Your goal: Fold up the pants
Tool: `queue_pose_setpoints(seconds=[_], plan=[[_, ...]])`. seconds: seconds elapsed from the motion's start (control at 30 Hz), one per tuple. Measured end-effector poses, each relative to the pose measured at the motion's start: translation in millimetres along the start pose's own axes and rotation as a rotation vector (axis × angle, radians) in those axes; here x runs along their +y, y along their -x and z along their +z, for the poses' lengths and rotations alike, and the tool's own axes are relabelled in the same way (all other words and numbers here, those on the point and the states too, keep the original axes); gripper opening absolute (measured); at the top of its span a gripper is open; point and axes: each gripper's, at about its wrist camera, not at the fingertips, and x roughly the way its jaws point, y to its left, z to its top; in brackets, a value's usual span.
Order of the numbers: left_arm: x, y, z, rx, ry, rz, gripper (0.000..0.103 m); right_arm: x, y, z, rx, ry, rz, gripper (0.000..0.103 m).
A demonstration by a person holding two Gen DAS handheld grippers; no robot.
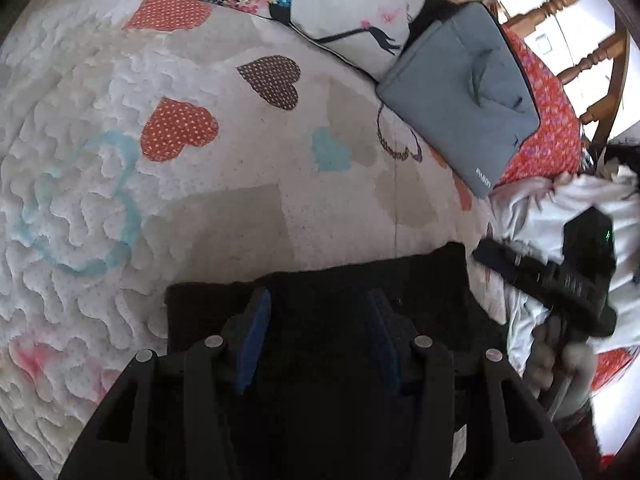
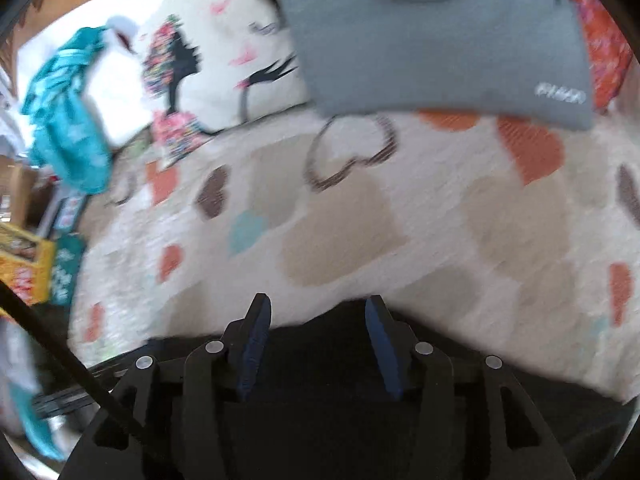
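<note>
Black pants (image 1: 320, 280) lie folded flat on a heart-patterned quilt (image 1: 240, 200), right under my left gripper (image 1: 320, 300). That gripper is open and empty, its blue pads spread over the fabric. My right gripper (image 2: 316, 308) is open and empty too, above the far edge of the black pants (image 2: 320, 332). The right wrist view is blurred by motion. The right gripper also shows in the left wrist view (image 1: 560, 276), held in a hand at the right of the pants.
A grey folded garment (image 1: 460, 108) lies beyond the pants near a printed pillow (image 1: 340, 12). White clothes (image 1: 560, 208) are piled at the right. A red patterned cloth (image 1: 548, 120) and a wooden bed rail (image 1: 592, 60) are behind. Teal fabric (image 2: 68, 120) hangs at the left.
</note>
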Motion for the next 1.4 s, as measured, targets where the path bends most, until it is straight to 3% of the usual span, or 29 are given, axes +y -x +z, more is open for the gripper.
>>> queue_pose_setpoints(seconds=[0.1,0.2,0.27,0.3,0.33,0.4,0.5,0.63,0.7,0.8,0.87,0.9,0.97,1.0,1.1,1.13,1.2,1.27,1.4], plan=[[3,0,-1,-0.007,-0.003,0.014,0.048,-4,-23,-8,0.057,-0.060,0.071,0.054],[2,0,-3,-0.008,-0.027,0.031,0.048,-27,-50,2,0.087,-0.130,-0.014,0.050],[-2,-2,-2,-0.009,-0.043,0.047,0.048,-43,-55,14,0.038,-0.211,0.001,0.048],[-5,-5,-1,-0.011,-0.051,0.058,0.048,-48,-53,20,-0.001,-0.225,-0.041,0.048],[-6,-6,0,-0.011,-0.059,0.065,0.048,-51,-55,24,-0.007,-0.222,-0.085,0.048],[-6,-6,1,-0.012,-0.063,0.066,0.048,-53,-54,29,-0.008,-0.244,-0.081,0.048],[-6,1,2,-0.034,-0.059,0.045,0.048,-43,-25,27,-0.082,-0.218,-0.077,0.048],[-6,19,4,-0.104,-0.051,-0.011,0.048,-13,21,-11,-0.117,-0.086,-0.051,0.049],[-6,20,4,-0.101,-0.052,-0.015,0.048,-11,36,-40,-0.100,-0.065,-0.015,0.050],[-3,8,1,-0.051,-0.035,0.024,0.048,-35,42,-86,-0.037,-0.151,0.056,0.051],[0,1,-1,-0.022,-0.025,0.039,0.048,-68,40,-110,-0.004,-0.221,-0.001,0.051],[-1,1,-2,-0.026,-0.029,0.044,0.048,-87,42,-122,0.002,-0.250,-0.068,0.044],[-5,2,-5,-0.037,-0.049,0.066,0.048,-125,61,-137,-0.037,-0.280,-0.103,0.006],[-6,2,-6,-0.041,-0.054,0.077,0.048,-141,74,-141,-0.059,-0.300,-0.199,0.006],[-7,2,-9,-0.050,-0.064,0.096,0.048,-185,128,-155,-0.147,-0.385,-0.461,0.011],[-8,3,-10,-0.053,-0.065,0.102,0.048,-196,146,-159,-0.174,-0.418,-0.464,0.012],[-8,3,-11,-0.061,-0.064,0.107,0.048,-206,182,-170,-0.240,-0.464,-0.479,0.033],[-8,4,-11,-0.069,-0.058,0.112,0.048,-203,202,-177,-0.281,-0.462,-0.477,0.047],[-12,8,-13,-0.098,-0.052,0.095,0.048,-198,206,-184,-0.281,-0.465,-0.412,0.052]])
